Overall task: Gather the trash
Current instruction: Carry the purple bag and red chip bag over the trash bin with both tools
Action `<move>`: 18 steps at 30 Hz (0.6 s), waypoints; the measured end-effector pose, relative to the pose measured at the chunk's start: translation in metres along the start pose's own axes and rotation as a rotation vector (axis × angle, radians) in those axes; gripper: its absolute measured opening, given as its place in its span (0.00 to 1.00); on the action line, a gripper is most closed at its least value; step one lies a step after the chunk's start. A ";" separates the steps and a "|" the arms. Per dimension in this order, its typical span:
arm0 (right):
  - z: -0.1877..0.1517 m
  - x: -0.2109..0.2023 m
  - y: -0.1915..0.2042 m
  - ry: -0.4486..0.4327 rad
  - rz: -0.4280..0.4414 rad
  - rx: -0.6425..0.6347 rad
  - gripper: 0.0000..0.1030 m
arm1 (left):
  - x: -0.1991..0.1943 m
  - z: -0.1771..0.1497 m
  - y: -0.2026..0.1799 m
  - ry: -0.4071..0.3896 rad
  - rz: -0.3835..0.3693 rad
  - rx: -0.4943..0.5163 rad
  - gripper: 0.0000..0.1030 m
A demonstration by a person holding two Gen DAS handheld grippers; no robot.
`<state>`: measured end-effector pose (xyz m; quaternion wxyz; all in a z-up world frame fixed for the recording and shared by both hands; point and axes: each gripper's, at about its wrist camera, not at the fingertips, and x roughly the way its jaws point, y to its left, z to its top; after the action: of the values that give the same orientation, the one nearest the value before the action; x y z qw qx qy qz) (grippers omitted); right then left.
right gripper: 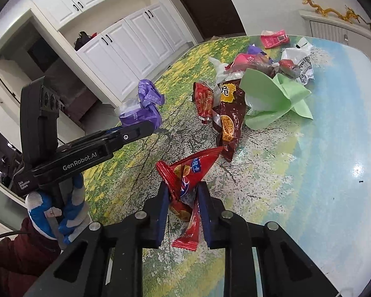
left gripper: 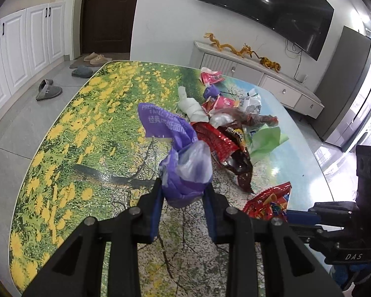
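Note:
My left gripper (left gripper: pixel 184 185) is shut on a crumpled purple plastic wrapper (left gripper: pixel 183 158) and holds it above the table; the same gripper and wrapper (right gripper: pixel 146 109) show at the left of the right wrist view. My right gripper (right gripper: pixel 183 190) is shut on a red snack wrapper (right gripper: pixel 188 173), which also shows in the left wrist view (left gripper: pixel 269 201). A heap of trash lies further back on the table: a brown snack bag (right gripper: pixel 228 121), a red wrapper (right gripper: pixel 204 99), a green paper sheet (right gripper: pixel 272 96), a white crumpled bag (left gripper: pixel 191 106) and a pink packet (right gripper: pixel 274 38).
The table (left gripper: pixel 91 113) has a flower-field and sky print and rounded edges. Beyond it are white cabinets (left gripper: pixel 22 47), slippers (left gripper: pixel 48 90) on the floor, a dark door, a low TV cabinet (left gripper: pixel 259 74) and a wall TV.

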<state>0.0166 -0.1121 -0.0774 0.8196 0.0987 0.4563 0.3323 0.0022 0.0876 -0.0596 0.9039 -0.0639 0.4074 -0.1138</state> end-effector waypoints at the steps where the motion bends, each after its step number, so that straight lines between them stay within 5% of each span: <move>1: 0.001 -0.001 0.001 -0.009 0.006 0.000 0.21 | -0.003 0.000 -0.003 -0.003 0.004 0.002 0.28; 11: -0.005 -0.065 -0.040 -0.184 0.014 0.084 0.21 | -0.020 0.013 -0.060 -0.029 0.004 0.083 0.28; 18: -0.027 -0.144 -0.110 -0.364 -0.115 0.233 0.21 | -0.002 0.033 -0.153 -0.014 -0.099 0.243 0.28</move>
<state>-0.0077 -0.2910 -0.0459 0.8891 0.2246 0.3412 0.2067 0.0022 -0.0588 -0.0041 0.9011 0.0250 0.3804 -0.2064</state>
